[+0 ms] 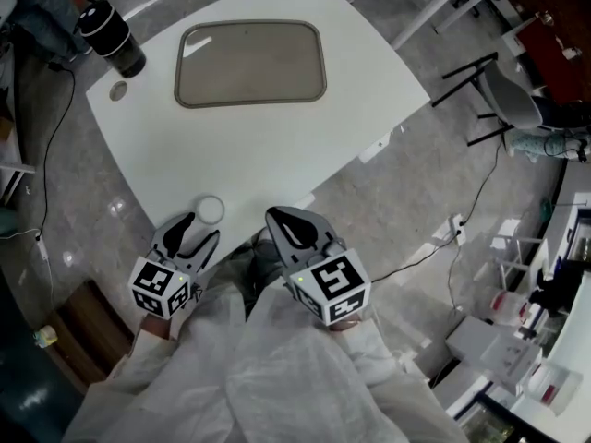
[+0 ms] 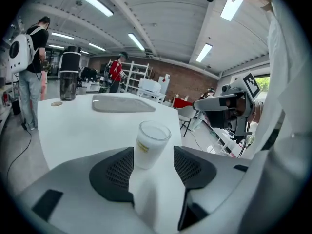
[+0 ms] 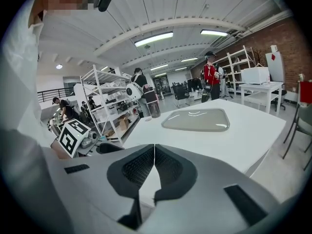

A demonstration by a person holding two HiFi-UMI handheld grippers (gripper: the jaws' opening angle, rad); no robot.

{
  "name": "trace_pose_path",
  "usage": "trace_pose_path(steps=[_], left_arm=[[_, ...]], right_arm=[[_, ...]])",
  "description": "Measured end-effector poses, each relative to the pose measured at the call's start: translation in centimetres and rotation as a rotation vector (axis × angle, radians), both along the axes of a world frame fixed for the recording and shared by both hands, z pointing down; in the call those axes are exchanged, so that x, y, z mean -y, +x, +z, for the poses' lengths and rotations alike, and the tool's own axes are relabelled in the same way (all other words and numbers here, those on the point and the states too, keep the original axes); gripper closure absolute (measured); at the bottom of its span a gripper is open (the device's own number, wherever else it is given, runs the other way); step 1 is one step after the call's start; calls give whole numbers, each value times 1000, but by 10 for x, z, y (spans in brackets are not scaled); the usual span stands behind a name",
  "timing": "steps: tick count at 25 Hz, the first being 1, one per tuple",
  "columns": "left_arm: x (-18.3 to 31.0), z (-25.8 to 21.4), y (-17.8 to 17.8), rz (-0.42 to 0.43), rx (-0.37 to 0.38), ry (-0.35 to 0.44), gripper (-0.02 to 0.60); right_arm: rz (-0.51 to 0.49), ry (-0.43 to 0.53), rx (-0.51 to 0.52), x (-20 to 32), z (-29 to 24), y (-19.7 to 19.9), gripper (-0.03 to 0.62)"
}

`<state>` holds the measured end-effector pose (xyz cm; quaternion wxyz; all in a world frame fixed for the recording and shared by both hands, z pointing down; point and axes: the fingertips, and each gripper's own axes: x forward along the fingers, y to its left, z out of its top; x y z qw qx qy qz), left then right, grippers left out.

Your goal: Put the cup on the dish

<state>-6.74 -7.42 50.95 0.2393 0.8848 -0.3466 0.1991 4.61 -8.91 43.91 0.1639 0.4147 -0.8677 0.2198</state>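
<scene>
From the head view, the white table (image 1: pixel 277 146) is carrying a flat grey dish (image 1: pixel 250 64), which is lying towards the table's far edge. A black flask (image 1: pixel 113 38) is standing at the far left corner with a small round disc (image 1: pixel 118 90) just beside it. The cup (image 1: pixel 210 209) is standing upright right at the table's near edge, close to the near left corner and well apart from the dish. The left gripper (image 1: pixel 199 232) is reaching up to it from below that edge. The right gripper (image 1: pixel 282 221) is pointing at the same edge a little to the right. White sleeves (image 1: pixel 277 367) are trailing behind both.

In the left gripper view, the jaws are standing wide. The cup (image 2: pixel 150 145), white inside clear glass, is sitting in the gap at their tips. Neither pad is pressing on it. Beyond it the dish (image 2: pixel 123 104) is lying bare, and the flask (image 2: pixel 68 79) is rising at the far corner. A person with a white backpack (image 2: pixel 29 57) is standing off to the left.

In the right gripper view, the jaws are pressing together along a thin line with nothing between them. Ahead, the dish (image 3: pixel 196 120) is resting on the table top, and a person in red (image 3: pixel 210 77) is standing far behind it
</scene>
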Motion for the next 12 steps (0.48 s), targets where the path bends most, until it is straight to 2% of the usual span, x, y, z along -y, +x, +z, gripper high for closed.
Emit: trace_pose_path(steps=[4,12], left_arm=[[3,8,6,25,24,8,334],[10,12,16,21,14,25,318]], right_arm=[[7,-6,5,2,2,0,580],[8,-25,6,0,7,7,580]])
